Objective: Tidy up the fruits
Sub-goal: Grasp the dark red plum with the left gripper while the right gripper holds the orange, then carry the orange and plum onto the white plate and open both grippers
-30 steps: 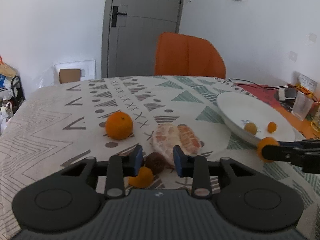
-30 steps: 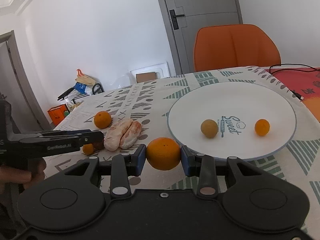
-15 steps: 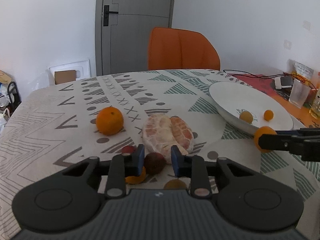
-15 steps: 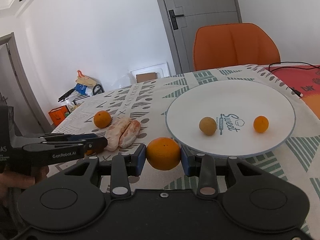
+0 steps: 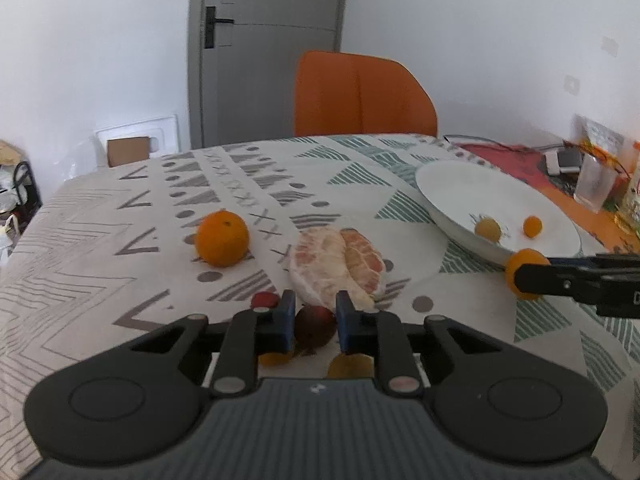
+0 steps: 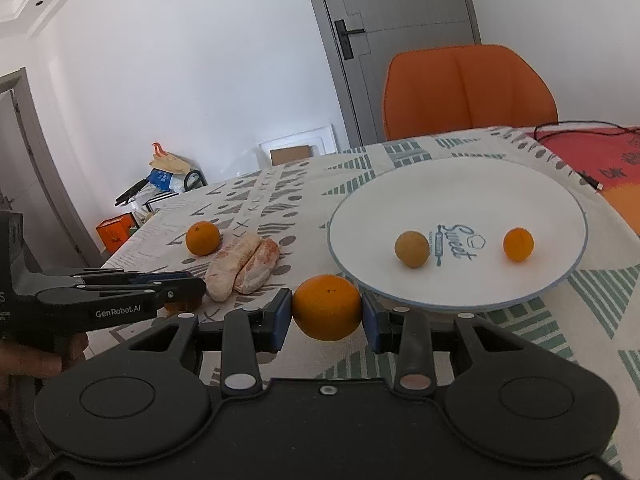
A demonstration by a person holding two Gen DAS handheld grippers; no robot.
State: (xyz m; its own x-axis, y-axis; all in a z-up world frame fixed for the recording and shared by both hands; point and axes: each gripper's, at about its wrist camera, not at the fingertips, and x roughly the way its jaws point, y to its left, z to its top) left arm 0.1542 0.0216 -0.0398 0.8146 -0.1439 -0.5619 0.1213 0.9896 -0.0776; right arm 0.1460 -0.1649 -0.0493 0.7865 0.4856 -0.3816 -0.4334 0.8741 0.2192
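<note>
My left gripper (image 5: 315,309) is low over the patterned tablecloth, its jaws closing on a small dark red fruit (image 5: 316,326), and the blue pads touch both its sides. Just beyond it lie peeled citrus segments (image 5: 336,268) and a whole orange (image 5: 222,237). Small fruits peek out under the fingers: a red one (image 5: 265,300) and an orange one (image 5: 274,358). My right gripper (image 6: 326,309) is shut on an orange (image 6: 327,307) just in front of the white plate's (image 6: 520,184) near rim. A brown round fruit (image 6: 412,249) and a small orange fruit (image 6: 518,244) lie in the plate.
An orange chair (image 5: 362,96) stands behind the table's far edge, with a grey door (image 5: 264,48) beyond. A cable (image 6: 568,128) and a red mat (image 6: 592,156) lie at the far right. A clear container (image 5: 598,186) and clutter stand past the plate. A hand (image 6: 28,360) holds the left gripper's handle.
The left gripper's jaws have narrowed onto the dark red fruit. The right gripper has kept still with its orange.
</note>
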